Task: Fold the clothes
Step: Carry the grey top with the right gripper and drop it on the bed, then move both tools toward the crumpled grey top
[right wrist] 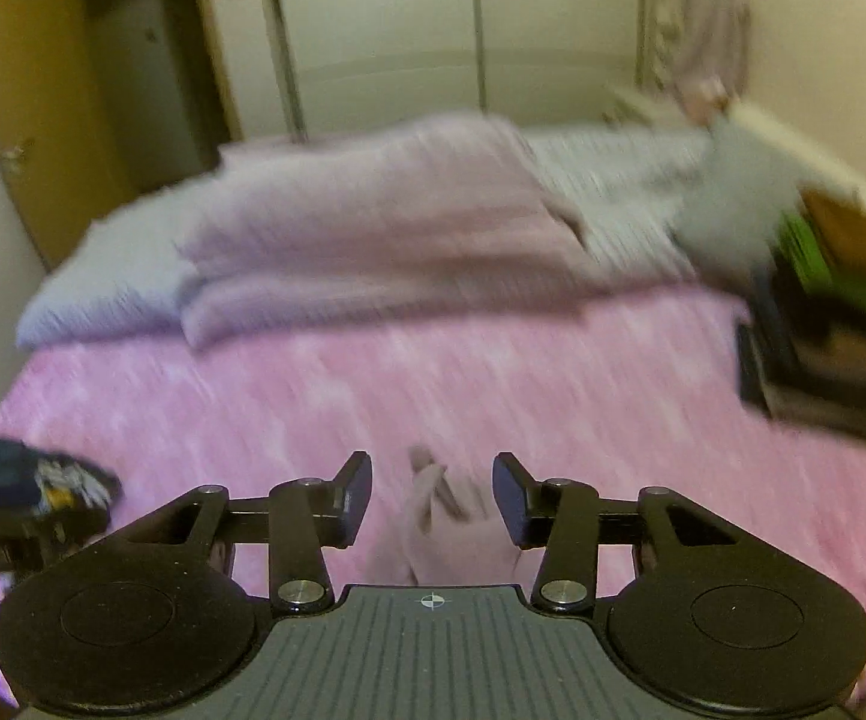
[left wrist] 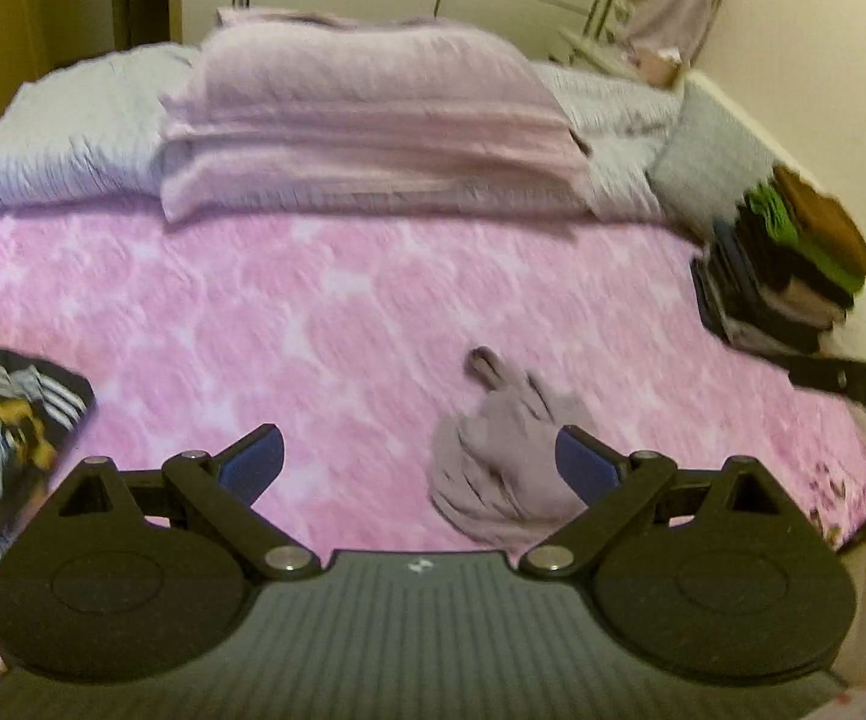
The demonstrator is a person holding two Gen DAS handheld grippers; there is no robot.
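A small crumpled mauve garment [left wrist: 505, 468] lies on the pink bedspread [left wrist: 325, 324]. My left gripper [left wrist: 424, 459] hovers just in front of it, open, with the garment beside its right finger [left wrist: 586, 465]. In the right wrist view the same mauve garment [right wrist: 433, 531] shows in the gap between the fingers of my right gripper [right wrist: 433, 498], which is open and holds nothing. A black printed garment [left wrist: 10, 420] lies at the left edge of the bed, also seen as the black printed garment [right wrist: 52, 483] in the right wrist view. Both views are motion-blurred.
A stack of folded clothes [left wrist: 793, 258] sits at the bed's right edge, the same stack [right wrist: 823, 348] in the right view. A folded pink blanket [left wrist: 361, 120] lies on grey bedding at the back. Wardrobe doors [right wrist: 385, 30] stand behind.
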